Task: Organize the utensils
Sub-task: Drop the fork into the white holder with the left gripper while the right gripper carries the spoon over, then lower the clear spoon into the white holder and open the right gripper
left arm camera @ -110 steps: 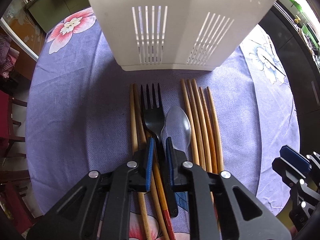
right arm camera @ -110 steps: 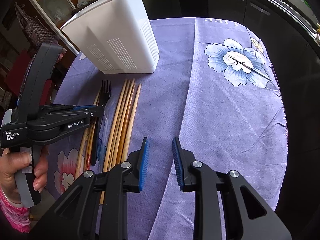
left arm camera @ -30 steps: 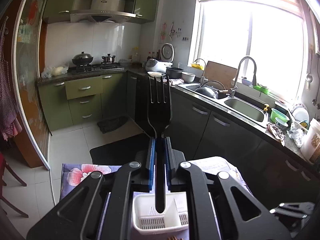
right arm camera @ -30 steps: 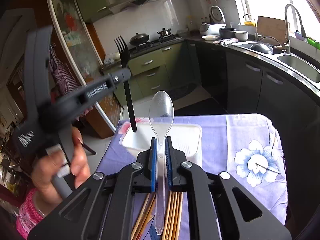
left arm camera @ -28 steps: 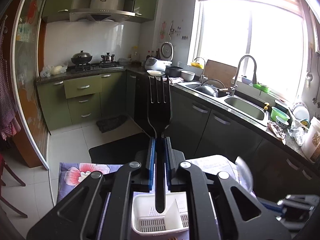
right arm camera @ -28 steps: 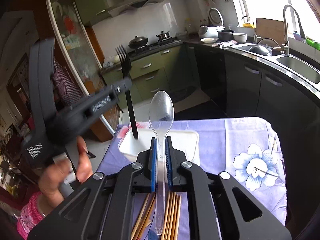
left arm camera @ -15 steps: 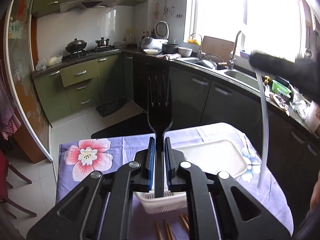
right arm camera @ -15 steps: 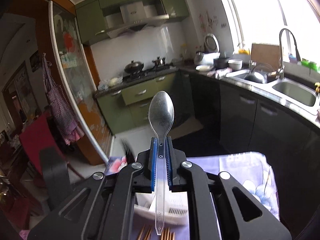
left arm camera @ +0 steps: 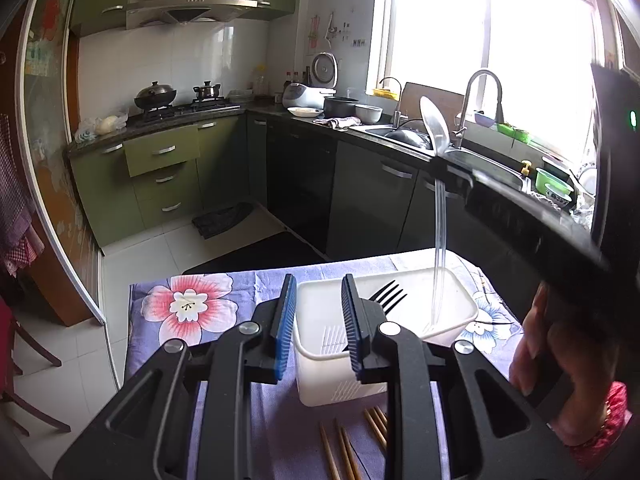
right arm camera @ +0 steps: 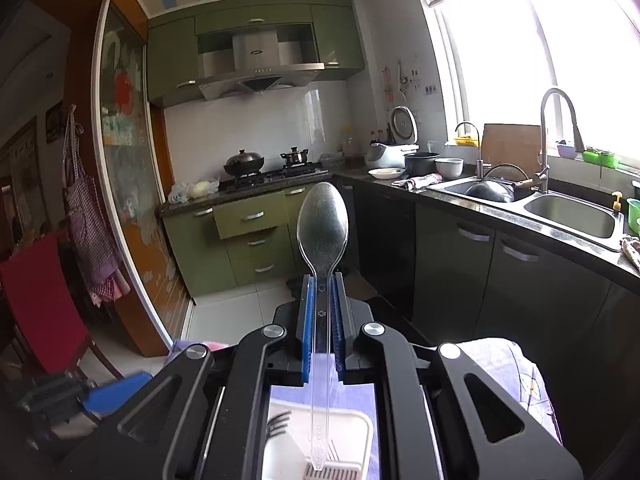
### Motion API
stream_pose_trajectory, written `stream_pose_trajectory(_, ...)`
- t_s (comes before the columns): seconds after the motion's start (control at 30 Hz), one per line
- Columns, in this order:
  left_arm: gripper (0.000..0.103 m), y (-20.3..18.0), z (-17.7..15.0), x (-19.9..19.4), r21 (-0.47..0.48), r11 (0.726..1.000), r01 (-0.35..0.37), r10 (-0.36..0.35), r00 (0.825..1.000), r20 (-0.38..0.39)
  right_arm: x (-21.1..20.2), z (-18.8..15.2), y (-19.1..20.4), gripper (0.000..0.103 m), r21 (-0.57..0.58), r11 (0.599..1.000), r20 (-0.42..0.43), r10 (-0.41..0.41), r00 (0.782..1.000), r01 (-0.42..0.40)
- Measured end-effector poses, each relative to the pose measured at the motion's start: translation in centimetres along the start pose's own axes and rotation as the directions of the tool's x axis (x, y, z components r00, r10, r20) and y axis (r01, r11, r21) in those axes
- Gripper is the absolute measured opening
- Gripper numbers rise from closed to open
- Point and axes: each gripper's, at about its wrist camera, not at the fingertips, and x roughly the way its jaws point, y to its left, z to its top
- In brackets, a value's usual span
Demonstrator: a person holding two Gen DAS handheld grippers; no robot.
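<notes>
The left gripper point(left arm camera: 316, 320) is opening its jaws with nothing between them; the black fork point(left arm camera: 386, 296) already stands inside the white caddy point(left arm camera: 460, 322), tines up, leaning on the wall. The right gripper point(right arm camera: 322, 320) is clamped on the clear plastic spoon point(right arm camera: 322, 232), bowl up, its handle tip hanging just inside the caddy's mouth. The caddy sits near the far edge of the bench point(left arm camera: 240, 292), with wooden chopsticks point(left arm camera: 344, 448) lying on the cloth in front of it. My worry is the spoon: let go while it is this tilted, it could tip over the rim. The light caddy might also slide if the handle jabs its wall.
</notes>
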Motion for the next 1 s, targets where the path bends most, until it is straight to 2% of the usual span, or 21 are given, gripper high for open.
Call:
stream_pose_trajectory(0.3, 0.023, 0.0, -1.7, -2.4, -0.005, 1.0, 0.024, -0.024, 1.0, -0.011, -3.1, -5.0, -0.3, 0.01, -0.045, 0.999, -0.017, 0.005, 1.0, -0.006)
stream_pose_trajectory(0.57, 0.031, -0.5, -4.3, -5.0, 0.02, 1.0, 0.014, -0.013, 0.999, -0.042, -4.7, -8.4, 0.2, 0.01, -0.09, 0.996, -0.092, -0.004, 0.996, -0.004)
stream_pose_trajectory(0.63, 0.031, -0.6, -4.9, -5.4, 0.025, 1.0, 0.011, -0.009, 0.998, -0.055, -4.9, -8.9, 0.2, 0.015, -0.091, 0.996, -0.11, -0.002, 0.994, -0.008)
stream_pose_trajectory(0.7, 0.031, -0.6, -5.4, -5.7, 0.03, 1.0, 0.006, -0.004, 0.998, -0.068, -5.5, -9.0, 0.2, 0.028, -0.094, 0.996, -0.109, -0.009, 0.994, -0.001)
stream_pose_trajectory(0.8, 0.031, -0.7, -6.3, -5.9, 0.032, 0.999, 0.004, -0.001, 0.995, -0.097, -6.6, -9.2, 0.4, 0.034, -0.106, 0.994, -0.104, -0.017, 0.994, 0.006)
stream_pose_trajectory(0.9, 0.031, -0.9, -7.2, -5.6, 0.028, 1.0, 0.007, -0.003, 0.989, -0.147, -8.3, -9.0, 0.3, 0.034, -0.108, 0.994, -0.093, -0.028, 0.995, 0.017)
stream_pose_trajectory(1.0, 0.031, -0.9, -8.7, -4.6, 0.012, 1.0, 0.021, -0.018, 0.972, -0.235, -10.2, -8.6, -0.3, 0.037, -0.082, 0.996, -0.094, -0.04, 0.995, 0.033)
